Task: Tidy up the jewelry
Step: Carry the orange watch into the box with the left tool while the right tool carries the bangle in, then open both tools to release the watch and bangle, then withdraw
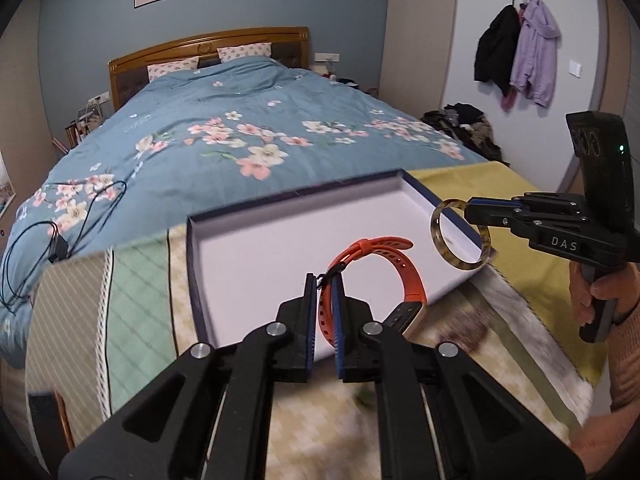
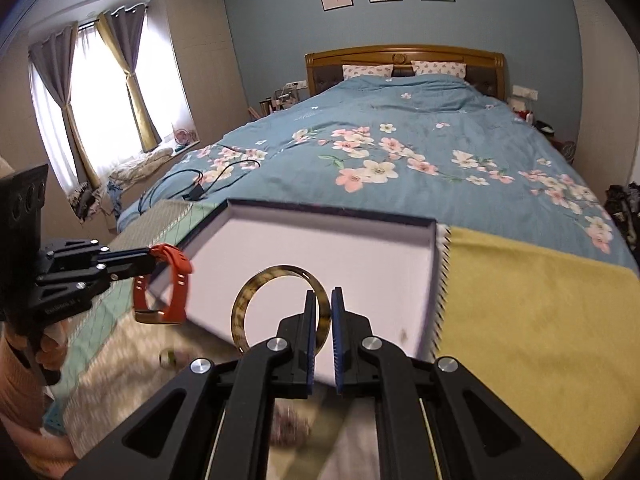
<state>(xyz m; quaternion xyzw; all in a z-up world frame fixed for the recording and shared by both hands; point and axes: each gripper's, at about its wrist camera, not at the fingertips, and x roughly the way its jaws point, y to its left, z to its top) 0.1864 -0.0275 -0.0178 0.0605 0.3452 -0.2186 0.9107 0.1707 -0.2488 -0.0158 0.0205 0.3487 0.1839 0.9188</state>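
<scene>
Carrying two pieces toward the open box.

Clamped between the left gripper [image 1: 324, 292] fingers, an orange watch [image 1: 372, 276] hangs just ahead over the near wall of the white-lined box [image 1: 256, 248]. The right gripper [image 2: 322, 308] pinches a tortoiseshell bangle [image 2: 276, 308] by its rim above the box's right edge. Lower each piece well apart onto the lining beyond the fingertips before releasing.

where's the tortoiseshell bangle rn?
The tortoiseshell bangle is pinched in the right gripper, held at the right edge of the open white-lined box.
</scene>
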